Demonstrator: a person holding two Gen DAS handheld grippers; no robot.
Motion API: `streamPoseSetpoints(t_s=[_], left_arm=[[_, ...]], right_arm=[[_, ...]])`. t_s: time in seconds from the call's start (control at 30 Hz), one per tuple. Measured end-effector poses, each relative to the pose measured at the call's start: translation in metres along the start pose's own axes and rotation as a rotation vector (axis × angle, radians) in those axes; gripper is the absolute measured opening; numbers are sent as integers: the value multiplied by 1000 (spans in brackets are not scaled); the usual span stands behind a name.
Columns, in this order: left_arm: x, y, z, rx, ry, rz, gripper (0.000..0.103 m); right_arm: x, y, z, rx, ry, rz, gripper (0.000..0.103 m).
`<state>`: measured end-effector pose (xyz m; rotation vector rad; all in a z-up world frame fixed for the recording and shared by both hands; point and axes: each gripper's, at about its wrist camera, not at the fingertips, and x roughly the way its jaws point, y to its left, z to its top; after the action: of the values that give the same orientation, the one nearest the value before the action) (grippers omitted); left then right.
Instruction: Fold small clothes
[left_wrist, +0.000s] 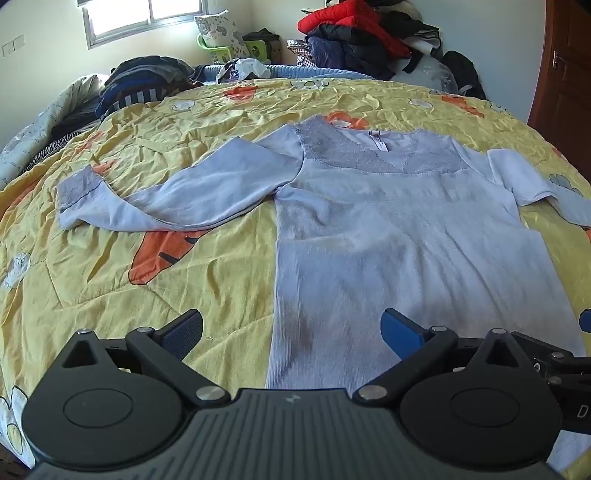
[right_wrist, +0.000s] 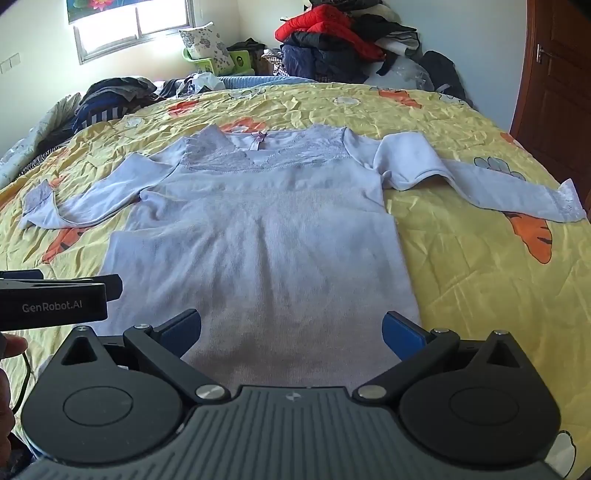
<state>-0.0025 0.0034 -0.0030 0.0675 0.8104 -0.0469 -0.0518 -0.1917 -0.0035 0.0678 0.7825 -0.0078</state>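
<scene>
Shirt (right_wrist: 258, 229), pale lilac with a lace yoke, lies flat and face up on the yellow quilt (right_wrist: 461, 266) of the bed, sleeves spread. Left tongs (left_wrist: 291, 330) and right tongs (right_wrist: 291, 328) hover over its hem, both spread wide, gripping nothing.

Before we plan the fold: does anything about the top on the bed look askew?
Yes. The lilac top lies flat, but its right sleeve doubles over near the shoulder, and the left sleeve is creased.
</scene>
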Motion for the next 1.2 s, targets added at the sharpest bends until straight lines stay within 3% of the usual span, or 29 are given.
streamPoseSetpoints(t_s=[1.2], left_arm=[[0,3,-2,-6,4,11,103]], right_arm=[[-1,-1,-4,-5,-13,0,103]])
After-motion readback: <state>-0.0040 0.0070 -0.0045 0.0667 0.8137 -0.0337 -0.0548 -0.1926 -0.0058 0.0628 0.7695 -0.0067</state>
